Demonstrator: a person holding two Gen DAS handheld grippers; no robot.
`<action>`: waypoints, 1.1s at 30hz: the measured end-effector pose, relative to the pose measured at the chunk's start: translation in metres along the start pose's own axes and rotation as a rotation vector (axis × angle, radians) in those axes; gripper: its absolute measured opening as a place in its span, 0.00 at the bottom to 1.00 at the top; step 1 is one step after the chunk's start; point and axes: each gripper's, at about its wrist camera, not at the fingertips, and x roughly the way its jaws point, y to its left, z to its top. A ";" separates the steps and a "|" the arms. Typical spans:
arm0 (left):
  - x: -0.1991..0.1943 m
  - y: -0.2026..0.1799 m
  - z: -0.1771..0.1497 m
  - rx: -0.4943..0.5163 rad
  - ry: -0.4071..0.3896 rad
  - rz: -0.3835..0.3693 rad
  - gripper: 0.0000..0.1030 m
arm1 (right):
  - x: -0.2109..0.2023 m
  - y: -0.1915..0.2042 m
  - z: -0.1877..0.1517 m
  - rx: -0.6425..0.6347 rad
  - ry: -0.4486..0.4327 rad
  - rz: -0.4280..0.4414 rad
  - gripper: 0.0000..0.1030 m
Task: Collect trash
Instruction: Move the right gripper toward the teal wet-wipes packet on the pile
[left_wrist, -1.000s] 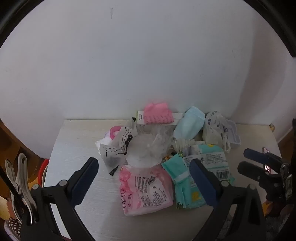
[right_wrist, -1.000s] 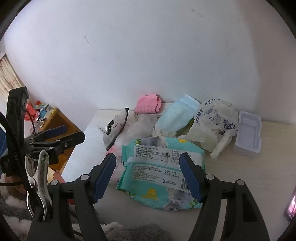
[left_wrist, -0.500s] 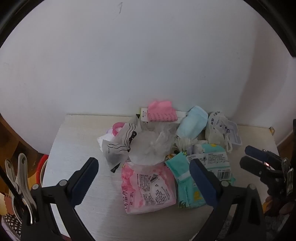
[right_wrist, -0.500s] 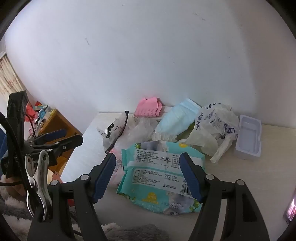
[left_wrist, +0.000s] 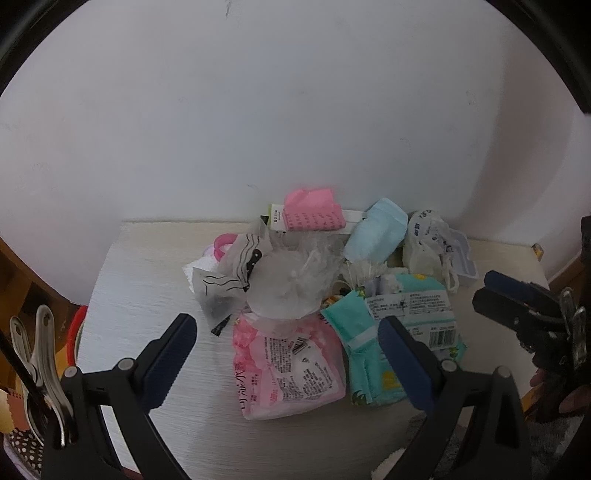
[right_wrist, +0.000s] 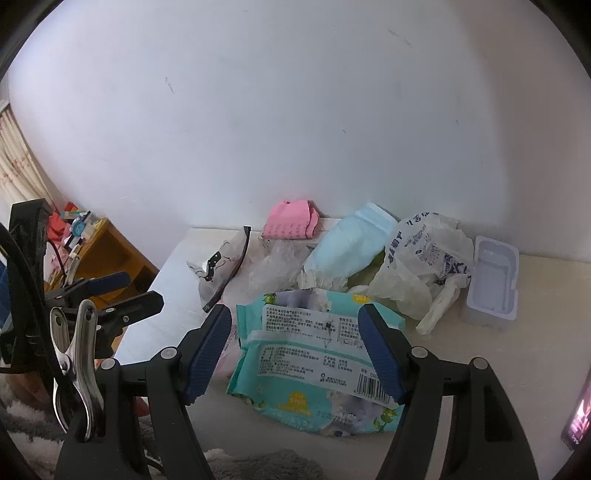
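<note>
Against the white wall, the trash lies heaped on the bench (left_wrist: 147, 295): a pink wipes pack (left_wrist: 291, 365), a teal wipes pack (right_wrist: 317, 354), a blue face mask (right_wrist: 347, 247) and a crumpled plastic bag (right_wrist: 417, 266). The left hand-held gripper (left_wrist: 284, 363) and the right hand-held gripper (right_wrist: 295, 349) hover above it, jaws apart and empty.

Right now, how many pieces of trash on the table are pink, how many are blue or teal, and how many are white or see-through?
Pink: 2, the pink wipes pack and pink cloth.
Blue or teal: 2, the teal wipes pack and blue face mask.
White or clear: 4, the printed white bag, white plastic tray, clear bag and cat-print bag.
Total: 8
</note>
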 end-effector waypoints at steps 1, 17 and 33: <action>0.000 0.000 0.000 0.000 0.002 0.001 0.98 | -0.001 0.000 -0.001 0.000 -0.001 -0.002 0.71; -0.004 -0.006 -0.002 0.015 -0.008 -0.014 0.98 | -0.003 0.006 0.000 -0.032 0.005 0.001 0.71; -0.011 -0.007 -0.006 0.028 -0.026 -0.005 0.98 | -0.003 0.006 -0.002 -0.027 0.006 0.011 0.71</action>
